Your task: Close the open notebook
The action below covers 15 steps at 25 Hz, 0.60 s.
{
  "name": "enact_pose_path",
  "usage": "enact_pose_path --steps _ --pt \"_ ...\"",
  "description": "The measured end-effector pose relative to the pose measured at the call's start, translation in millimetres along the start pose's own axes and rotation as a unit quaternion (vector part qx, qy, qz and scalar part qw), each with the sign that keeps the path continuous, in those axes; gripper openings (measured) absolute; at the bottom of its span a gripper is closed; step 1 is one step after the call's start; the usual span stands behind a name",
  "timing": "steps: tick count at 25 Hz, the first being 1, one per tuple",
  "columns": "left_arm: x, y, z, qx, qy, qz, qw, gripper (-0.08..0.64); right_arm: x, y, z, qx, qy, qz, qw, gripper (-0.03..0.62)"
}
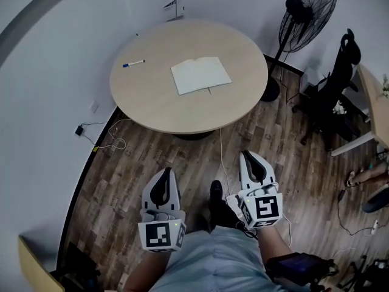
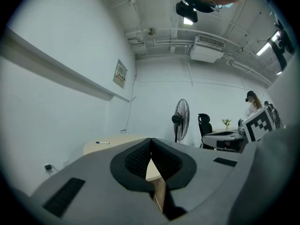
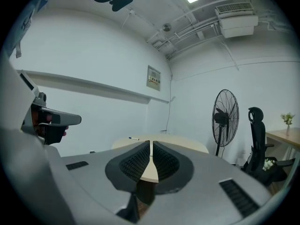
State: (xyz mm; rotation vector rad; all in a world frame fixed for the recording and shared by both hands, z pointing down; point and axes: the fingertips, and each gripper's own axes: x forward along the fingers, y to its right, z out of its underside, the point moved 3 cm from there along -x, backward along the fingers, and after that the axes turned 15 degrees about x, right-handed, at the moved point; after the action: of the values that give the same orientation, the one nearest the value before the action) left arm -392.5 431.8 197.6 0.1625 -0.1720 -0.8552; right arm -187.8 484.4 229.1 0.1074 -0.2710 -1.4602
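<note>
An open white notebook (image 1: 200,75) lies flat near the middle of the round beige table (image 1: 152,102) in the head view. My left gripper (image 1: 165,174) and right gripper (image 1: 247,156) hover over the wooden floor, well short of the table's near edge, both pointing toward it. Each has its jaws pressed together with nothing between them. In the left gripper view my left gripper (image 2: 150,140) meets tip to tip in front of the table (image 2: 108,143). The right gripper view shows my right gripper (image 3: 151,143) likewise closed before the table (image 3: 187,143).
A blue-capped marker (image 1: 134,63) lies at the table's left side. A standing fan (image 1: 307,14) and a black office chair (image 1: 337,81) stand to the right, beside a desk (image 1: 374,105). Cables (image 1: 106,135) trail on the floor at the left wall. My shoe (image 1: 216,193) is between the grippers.
</note>
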Motion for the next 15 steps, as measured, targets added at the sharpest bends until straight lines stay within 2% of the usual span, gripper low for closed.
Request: enact_pose_path --steps 6,15 --pt "52 4 11 0.011 -0.023 0.009 0.9996 0.02 41 30 16 0.015 -0.018 -0.003 1.0 0.049" --pt "170 6 2 0.029 -0.048 0.003 0.9984 0.02 141 98 1 0.033 -0.034 -0.013 0.999 0.049"
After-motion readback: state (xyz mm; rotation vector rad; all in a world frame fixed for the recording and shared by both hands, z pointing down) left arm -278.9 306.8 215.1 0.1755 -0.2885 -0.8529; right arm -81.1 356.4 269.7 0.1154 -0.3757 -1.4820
